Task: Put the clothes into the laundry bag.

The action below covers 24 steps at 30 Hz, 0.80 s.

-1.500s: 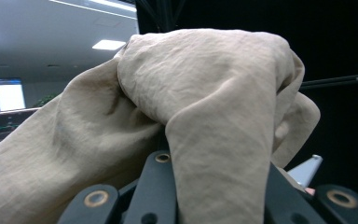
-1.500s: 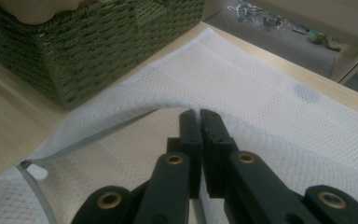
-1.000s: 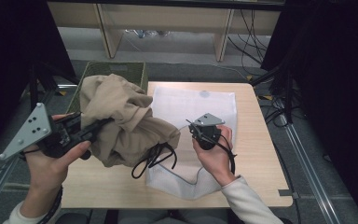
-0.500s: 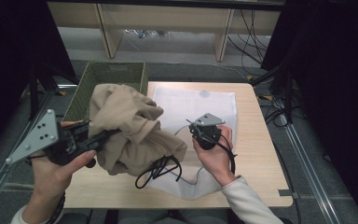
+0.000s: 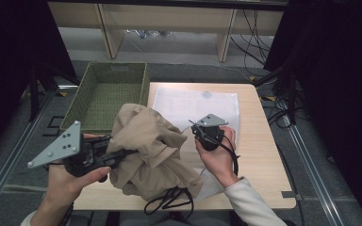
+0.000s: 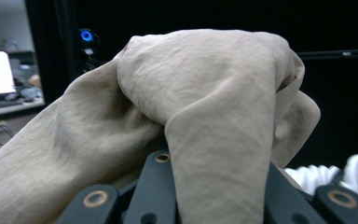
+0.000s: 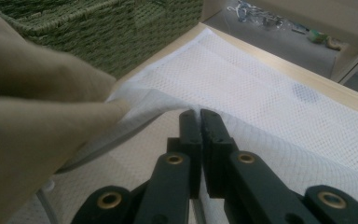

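A crumpled beige garment hangs in a bundle over the table's front left. My left gripper is shut on it from the left; in the left gripper view the beige garment drapes over and between the black jaws and hides their tips. A white mesh bag lies flat on the table, partly under the garment. My right gripper sits at the bag's near part. In the right gripper view my right gripper is shut, with the mesh bag's upper layer lifted at its tips.
A green woven basket stands at the table's back left corner and shows as woven wall in the right gripper view. A black cable loops at the front edge. Bare wooden table lies to the right. Shelving legs stand beyond.
My left gripper has carried the garment rightward and lower, toward the mesh bag, uncovering the basket. The right gripper has stayed in place.
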Available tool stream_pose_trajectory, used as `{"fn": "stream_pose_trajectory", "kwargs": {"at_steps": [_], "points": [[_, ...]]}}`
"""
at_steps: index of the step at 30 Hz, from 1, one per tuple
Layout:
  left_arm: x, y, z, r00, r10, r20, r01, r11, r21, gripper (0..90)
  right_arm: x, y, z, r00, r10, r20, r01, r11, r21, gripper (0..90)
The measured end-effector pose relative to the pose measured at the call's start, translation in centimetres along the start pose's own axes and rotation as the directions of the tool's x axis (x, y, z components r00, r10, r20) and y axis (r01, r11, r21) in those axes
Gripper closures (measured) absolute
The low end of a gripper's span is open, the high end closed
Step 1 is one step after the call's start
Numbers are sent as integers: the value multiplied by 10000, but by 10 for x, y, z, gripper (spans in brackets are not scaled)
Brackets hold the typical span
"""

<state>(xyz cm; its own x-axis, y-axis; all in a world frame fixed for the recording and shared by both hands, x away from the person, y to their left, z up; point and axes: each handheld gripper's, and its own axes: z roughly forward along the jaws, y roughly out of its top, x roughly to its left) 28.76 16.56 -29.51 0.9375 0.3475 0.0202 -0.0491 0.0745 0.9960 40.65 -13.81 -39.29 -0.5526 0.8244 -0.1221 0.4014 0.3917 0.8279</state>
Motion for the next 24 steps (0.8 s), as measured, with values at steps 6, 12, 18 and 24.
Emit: {"fn": "stream_pose_trajectory", "kwargs": {"at_steps": [6,12,18,24], "points": [[2,-19,16,9985,-373,401,344,9970,688,830,-1,0,0,9999,-163,-33,163,9999,-20,892],[6,-36,30,9915,-812,1018,644,9852,1587,829,-2,1,0,10000,-89,-42,89,10000,2,892],[17,-59,42,9845,-1430,1015,1148,9630,2438,828,-2,1,-2,10000,17,-39,-17,10000,-86,892],[25,-81,57,9802,-1766,895,1389,9355,3250,827,-2,2,-2,10000,-90,-25,90,9999,-135,892]]}}
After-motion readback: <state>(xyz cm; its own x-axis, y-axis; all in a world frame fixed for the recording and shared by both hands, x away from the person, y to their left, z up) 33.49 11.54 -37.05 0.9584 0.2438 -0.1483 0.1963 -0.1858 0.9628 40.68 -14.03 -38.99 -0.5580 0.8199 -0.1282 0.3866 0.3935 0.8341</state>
